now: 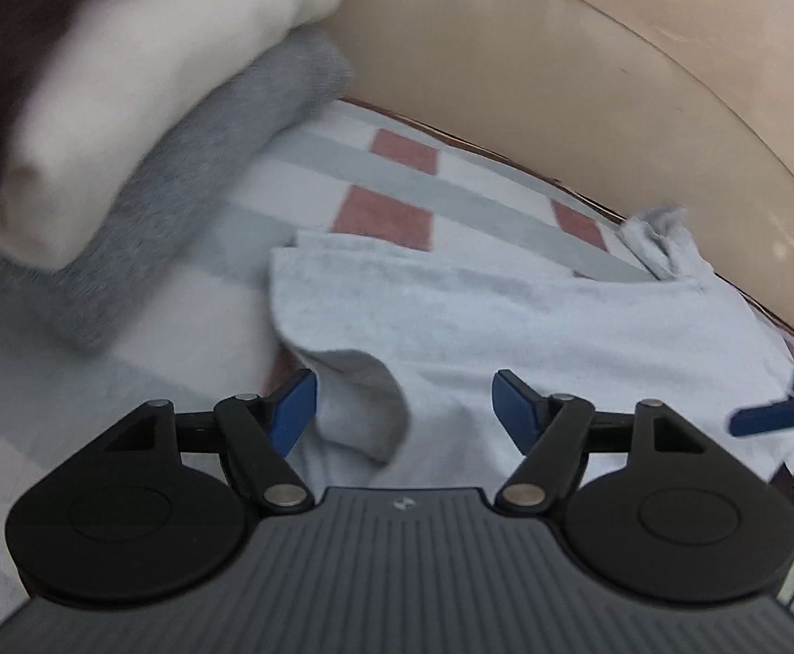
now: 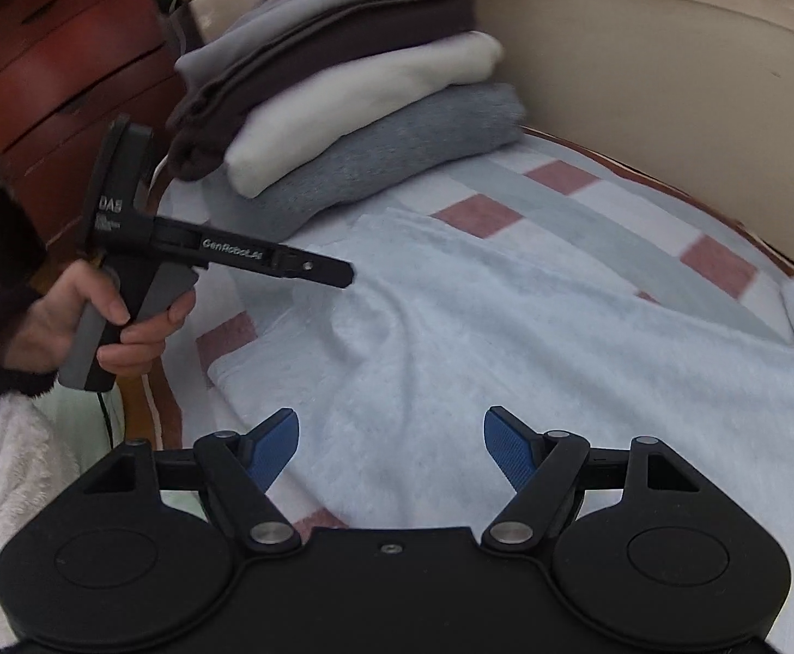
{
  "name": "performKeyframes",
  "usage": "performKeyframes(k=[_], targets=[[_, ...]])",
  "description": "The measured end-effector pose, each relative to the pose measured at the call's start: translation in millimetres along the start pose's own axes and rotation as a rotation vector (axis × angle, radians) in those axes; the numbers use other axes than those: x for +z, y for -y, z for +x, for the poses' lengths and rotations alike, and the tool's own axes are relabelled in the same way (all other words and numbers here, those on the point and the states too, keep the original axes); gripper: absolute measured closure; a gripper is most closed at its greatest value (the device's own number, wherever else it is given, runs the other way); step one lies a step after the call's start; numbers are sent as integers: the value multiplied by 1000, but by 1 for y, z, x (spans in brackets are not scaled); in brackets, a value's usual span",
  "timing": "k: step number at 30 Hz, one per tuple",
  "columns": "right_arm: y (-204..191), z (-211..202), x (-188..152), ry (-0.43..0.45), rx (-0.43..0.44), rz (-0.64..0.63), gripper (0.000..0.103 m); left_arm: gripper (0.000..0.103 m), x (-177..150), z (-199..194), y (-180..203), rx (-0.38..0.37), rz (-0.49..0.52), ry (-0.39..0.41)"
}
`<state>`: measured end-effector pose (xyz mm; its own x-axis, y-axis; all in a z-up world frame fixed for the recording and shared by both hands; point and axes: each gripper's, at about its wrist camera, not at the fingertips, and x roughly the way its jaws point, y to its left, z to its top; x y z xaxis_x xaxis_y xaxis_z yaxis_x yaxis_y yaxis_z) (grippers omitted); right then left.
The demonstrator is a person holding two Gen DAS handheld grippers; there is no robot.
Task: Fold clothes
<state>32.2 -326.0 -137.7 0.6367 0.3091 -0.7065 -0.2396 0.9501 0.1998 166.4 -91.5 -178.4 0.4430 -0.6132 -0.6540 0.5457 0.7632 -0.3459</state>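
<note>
Right wrist: four folded garments (image 2: 353, 103) stacked.

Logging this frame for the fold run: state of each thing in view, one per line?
left gripper: open, empty, over the shirt
right gripper: open, empty
pale blue shirt: spread on the bed, wrinkled, not yet folded
clothes pile: folded, stacked
dresser drawers: shut
</note>
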Motion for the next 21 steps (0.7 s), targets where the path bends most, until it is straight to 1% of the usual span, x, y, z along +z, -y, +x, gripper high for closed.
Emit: performKeyframes(k=[4,6,7,10,14,17,18,21], targets=[[-8,13,7,-17,16,-29,24,34,0,7,6,-23,23,-23],[-10,18,8,-21,21,-31,24,34,1,11,4,-41,2,-29],[-11,21,8,-24,22,-33,24,34,4,14,1,-62,-28,-37],[-15,31,10,-34,30,-54,24,34,18,33,-12,-119,-170,-88],[-26,50,22,-28,55,-98,31,33,37,51,-26,-201,-341,-155],[-31,68,37,-5,95,-70,33,33,40,59,-38,-254,-481,-177],[-30,77,42,-3,95,-48,33,33,40,59,-38,-268,-489,-175],[-25,104,56,-14,33,62,32,34,40,58,-37,-311,-511,-170]])
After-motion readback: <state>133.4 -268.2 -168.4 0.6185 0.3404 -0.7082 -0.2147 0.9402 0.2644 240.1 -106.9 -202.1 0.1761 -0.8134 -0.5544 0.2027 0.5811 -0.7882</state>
